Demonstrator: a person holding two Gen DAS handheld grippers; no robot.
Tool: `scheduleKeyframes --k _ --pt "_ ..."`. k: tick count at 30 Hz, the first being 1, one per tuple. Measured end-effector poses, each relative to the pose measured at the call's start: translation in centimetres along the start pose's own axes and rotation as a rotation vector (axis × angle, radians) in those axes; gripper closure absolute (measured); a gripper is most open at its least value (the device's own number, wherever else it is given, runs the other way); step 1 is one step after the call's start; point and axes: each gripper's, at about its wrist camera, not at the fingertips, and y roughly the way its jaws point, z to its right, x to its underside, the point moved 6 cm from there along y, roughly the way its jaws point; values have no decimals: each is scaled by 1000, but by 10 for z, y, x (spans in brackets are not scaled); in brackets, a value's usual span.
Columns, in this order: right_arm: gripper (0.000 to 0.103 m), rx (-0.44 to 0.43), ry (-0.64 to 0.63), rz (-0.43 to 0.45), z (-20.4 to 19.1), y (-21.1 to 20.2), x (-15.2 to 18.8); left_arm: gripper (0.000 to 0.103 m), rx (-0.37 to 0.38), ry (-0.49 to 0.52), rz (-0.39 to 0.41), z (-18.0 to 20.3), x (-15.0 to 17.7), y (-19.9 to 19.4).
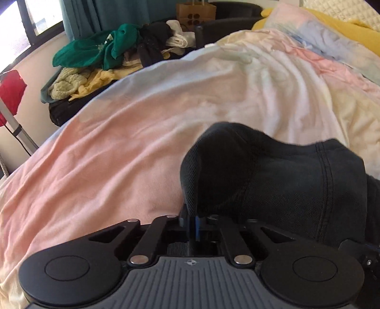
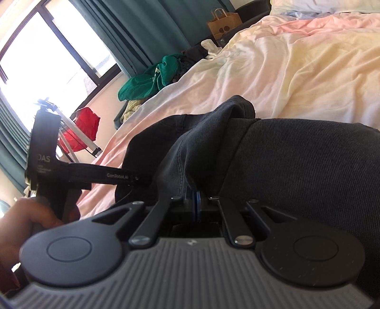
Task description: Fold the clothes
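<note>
A black denim garment (image 1: 273, 180) lies bunched on the pastel bedsheet (image 1: 118, 142). My left gripper (image 1: 193, 221) is shut on a fold of its edge, the fabric draping up and to the right over the fingers. In the right wrist view the same black denim garment (image 2: 296, 171) fills the right side. My right gripper (image 2: 196, 204) is shut on another fold of it. The left gripper (image 2: 142, 178) shows at the left in that view, held by a hand (image 2: 21, 225), its tip buried in the cloth.
A pile of clothes (image 1: 114, 52) with a green top lies beyond the bed's far left edge. A paper bag (image 1: 196, 12) stands behind it. A red bag (image 2: 83, 128) hangs on a stand near the window. Pillows (image 1: 320, 35) lie at the far right.
</note>
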Motion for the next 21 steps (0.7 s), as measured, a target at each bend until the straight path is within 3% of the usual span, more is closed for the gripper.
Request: scheduleKeyframes --k 4,10,15,16,17,19,21 --pt "98 -73 15 88 -14 -13 -16 100 -42 -4 44 3 -18 5" --pt "99 -5 -40 66 -3 1 -15 96 -96 5 90 12 -41 21" --pt "102 52 -79 38 9 13 -12 68 -90 -34 106 3 -36 27" --pt "102 51 -78 38 10 14 -12 48 -89 -47 116 -3 -31 21" --pt "102 49 -80 42 10 14 -12 35 -91 -61 130 -10 -27 11" --pt "102 53 -101 49 6 16 -12 21 -91 -83 168 -23 -16 -21" --pt "102 62 -115 52 4 17 -11 17 -87 -101 205 -37 1 -65"
